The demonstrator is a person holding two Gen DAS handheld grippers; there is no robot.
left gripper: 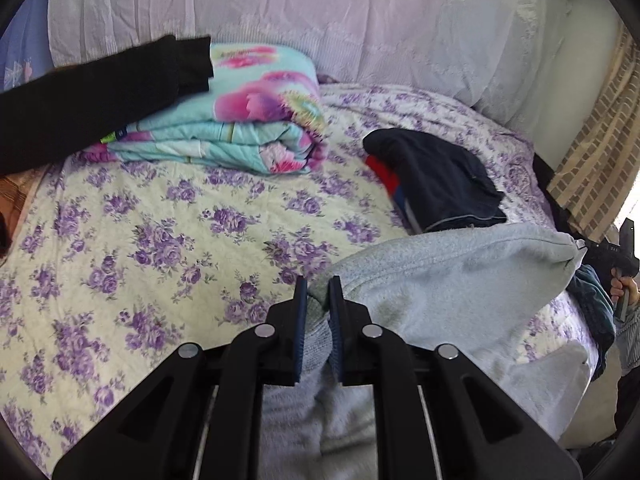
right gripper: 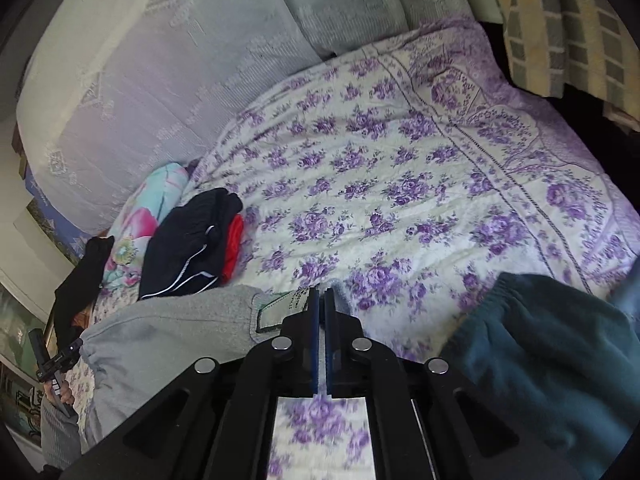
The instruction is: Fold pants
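Note:
Light grey fleece pants (left gripper: pixel 452 280) hang stretched between my two grippers above the flowered bedspread (left gripper: pixel 160 240). In the left wrist view my left gripper (left gripper: pixel 318 285) is shut on one bunched end of the pants, with cloth squeezed between the blue pads. In the right wrist view my right gripper (right gripper: pixel 320 294) is shut on the other end, beside a sewn-in label (right gripper: pixel 276 308). From there the grey pants (right gripper: pixel 168 336) run off to the left.
A folded navy and red garment (left gripper: pixel 436 180) and a folded flowered blanket (left gripper: pixel 248 120) lie at the back of the bed. A black sleeve (left gripper: pixel 80 100) crosses the upper left. A dark teal garment (right gripper: pixel 540 348) lies at the right. Pale pillows (left gripper: pixel 320 20) line the back.

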